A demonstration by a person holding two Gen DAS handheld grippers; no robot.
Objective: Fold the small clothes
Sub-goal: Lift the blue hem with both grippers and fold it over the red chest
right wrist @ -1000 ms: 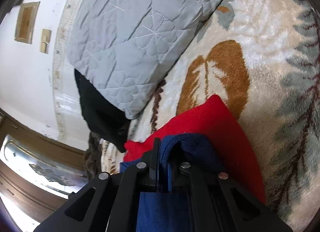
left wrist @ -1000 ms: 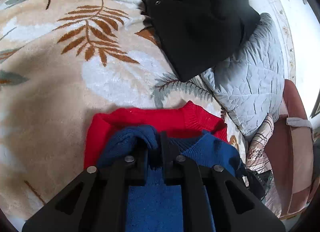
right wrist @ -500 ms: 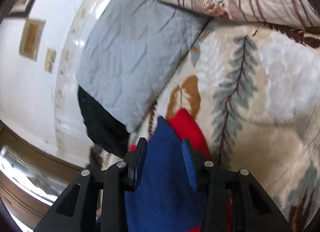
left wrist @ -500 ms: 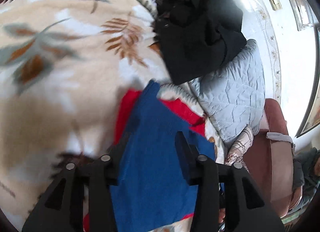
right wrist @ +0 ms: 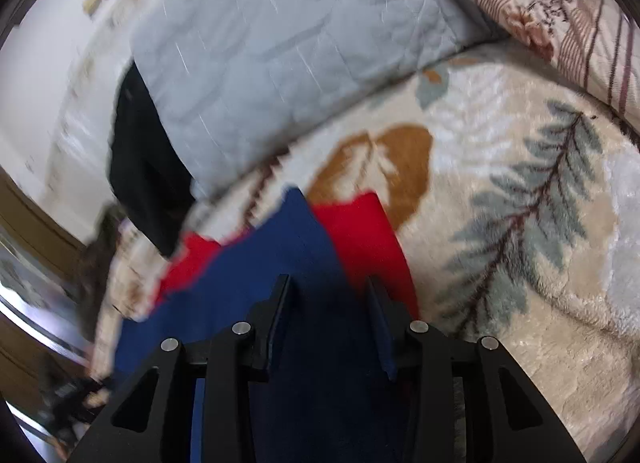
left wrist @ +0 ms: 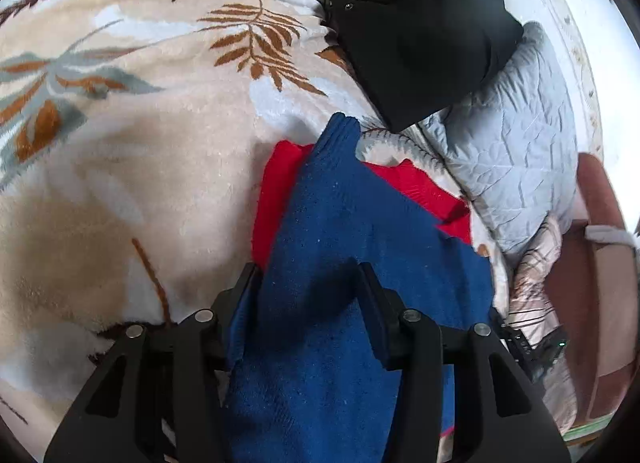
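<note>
Left wrist view: the blue knit garment [left wrist: 360,231] fills the lower centre of the frame, lying over a red garment [left wrist: 276,199] whose edges show at its left and upper right. Both rest on a cream leaf-print blanket [left wrist: 120,143]. The left gripper [left wrist: 308,279] has just been opening; its jaws stand partly apart, with blue cloth between them but not pinched. A black garment [left wrist: 420,43] lies at the upper right, overlapping a grey quilted pillow [left wrist: 520,151]. In the blurred right wrist view, the right gripper [right wrist: 330,295] has likewise just opened partway and hovers over the blue cloth, bottom centre, gripping nothing.
</note>
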